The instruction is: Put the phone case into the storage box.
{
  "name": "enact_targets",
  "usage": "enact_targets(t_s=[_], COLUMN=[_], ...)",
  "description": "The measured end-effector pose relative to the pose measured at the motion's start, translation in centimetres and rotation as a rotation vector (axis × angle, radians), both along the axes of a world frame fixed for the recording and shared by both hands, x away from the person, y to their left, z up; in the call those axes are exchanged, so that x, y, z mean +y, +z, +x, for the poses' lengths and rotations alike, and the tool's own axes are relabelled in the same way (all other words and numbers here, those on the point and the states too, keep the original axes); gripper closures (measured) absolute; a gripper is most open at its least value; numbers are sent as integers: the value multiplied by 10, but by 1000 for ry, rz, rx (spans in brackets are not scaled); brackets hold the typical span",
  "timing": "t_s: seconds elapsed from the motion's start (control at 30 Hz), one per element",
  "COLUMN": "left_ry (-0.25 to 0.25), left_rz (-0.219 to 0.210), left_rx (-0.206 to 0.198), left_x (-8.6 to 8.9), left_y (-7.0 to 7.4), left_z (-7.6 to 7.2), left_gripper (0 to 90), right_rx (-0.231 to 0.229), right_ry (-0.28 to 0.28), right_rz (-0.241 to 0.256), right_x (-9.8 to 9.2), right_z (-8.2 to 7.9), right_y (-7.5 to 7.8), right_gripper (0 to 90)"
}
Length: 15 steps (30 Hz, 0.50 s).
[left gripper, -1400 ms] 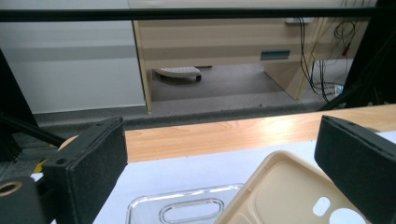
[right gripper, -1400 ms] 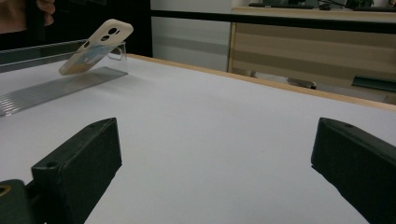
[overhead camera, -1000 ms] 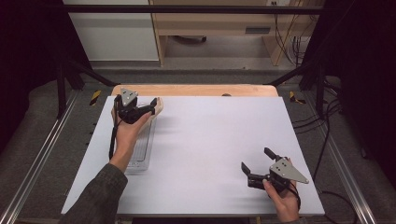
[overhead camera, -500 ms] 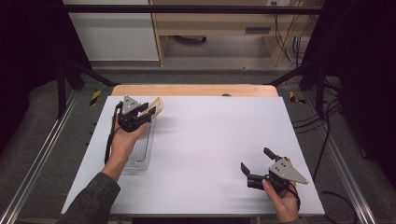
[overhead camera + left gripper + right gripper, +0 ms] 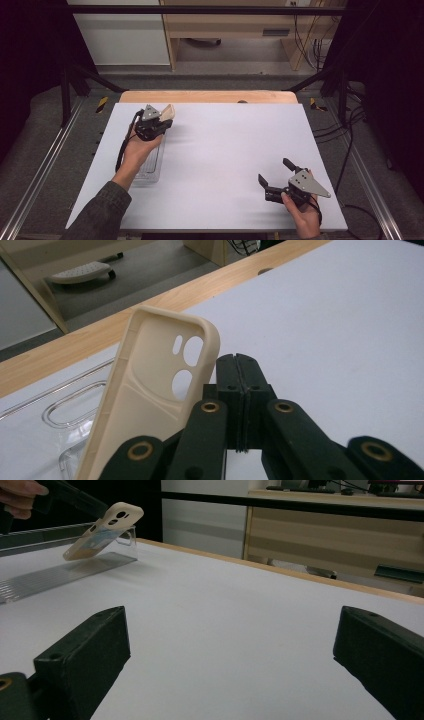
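A beige phone case [image 5: 167, 112] stands tilted at the far end of a clear plastic tray [image 5: 150, 170] on the left of the white table [image 5: 225, 140]. My left gripper [image 5: 165, 124] sits right beside it, held in a hand. In the left gripper view the jaws of that gripper [image 5: 239, 360] are pressed together with nothing between their tips. There the case [image 5: 150, 385] lies against their left side, its lower end hidden behind the linkage. My right gripper [image 5: 274, 171] rests open near the front right of the table, and its wide-apart jaws [image 5: 230, 645] frame bare table.
A wooden strip [image 5: 210, 96] runs along the table's far edge. Metal rails [image 5: 45, 165] flank the table, and cables [image 5: 345, 120] hang at the right. The right gripper view shows the case [image 5: 102, 530] and the tray [image 5: 60, 575] far off at its upper left.
My left gripper has slid a little to the right, closing up against the phone case, which has stayed put. The right gripper has not moved.
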<state>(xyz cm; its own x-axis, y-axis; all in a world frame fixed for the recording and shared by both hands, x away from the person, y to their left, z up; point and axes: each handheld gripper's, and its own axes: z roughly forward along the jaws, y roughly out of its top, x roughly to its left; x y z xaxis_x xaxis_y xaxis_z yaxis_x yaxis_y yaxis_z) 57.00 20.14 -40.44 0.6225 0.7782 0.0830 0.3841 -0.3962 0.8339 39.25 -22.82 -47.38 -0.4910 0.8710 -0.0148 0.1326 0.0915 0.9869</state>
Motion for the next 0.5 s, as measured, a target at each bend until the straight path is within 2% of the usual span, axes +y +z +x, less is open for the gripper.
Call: enact_targets(t_s=[0.13, 0.33, 0.5], left_ry=[9, 25, 47], left_rz=[14, 27, 8], left_rx=[25, 33, 39], left_x=[-2, -5, -3], left_y=[-4, -7, -8], left_z=[8, 18, 27], left_gripper=[895, 897, 897], right_rx=[1, 2, 4], right_ry=[0, 0, 1], right_rz=[1, 4, 6], right_x=[-1, -2, -2], right_z=[0, 1, 1], right_y=[0, -1, -1], right_gripper=[19, 19, 19])
